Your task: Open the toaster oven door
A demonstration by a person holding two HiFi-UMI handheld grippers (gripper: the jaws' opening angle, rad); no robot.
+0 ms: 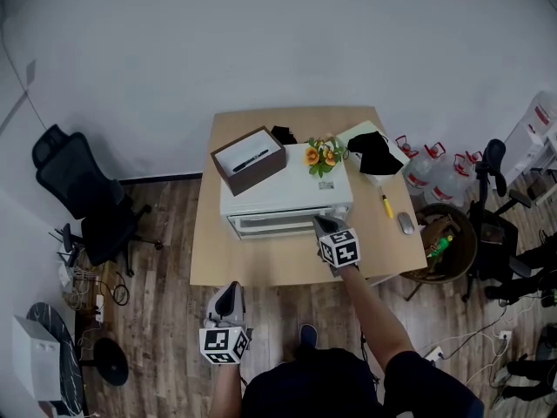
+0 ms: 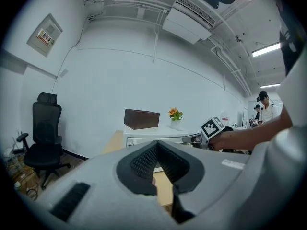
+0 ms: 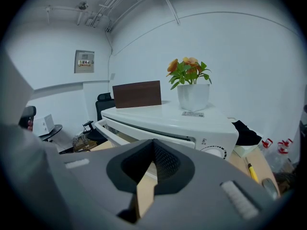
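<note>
A white toaster oven [image 1: 283, 194] stands on the wooden table [image 1: 261, 264], its door facing me and a white bar handle [image 3: 108, 133] running across the front. My right gripper [image 1: 321, 223] hovers just before the oven's right front corner, by the knob panel, jaws shut on nothing. In the right gripper view the oven [image 3: 192, 123] fills the middle, close ahead of that gripper [image 3: 152, 152]. My left gripper [image 1: 231, 291] hangs low, off the table's near edge, shut and empty. From there the oven [image 2: 158, 134] and the right gripper [image 2: 192, 139] show beyond its own jaws [image 2: 157, 155].
On the oven sit a brown box [image 1: 249, 159] holding a pen and a pot of flowers [image 1: 323, 157]. A black cloth [image 1: 374, 153], a yellow-handled tool [image 1: 385, 203] and a mouse [image 1: 406, 223] lie on the table's right side. An office chair [image 1: 83, 190] stands left; water bottles [image 1: 435, 177] and a basket [image 1: 444, 242] right.
</note>
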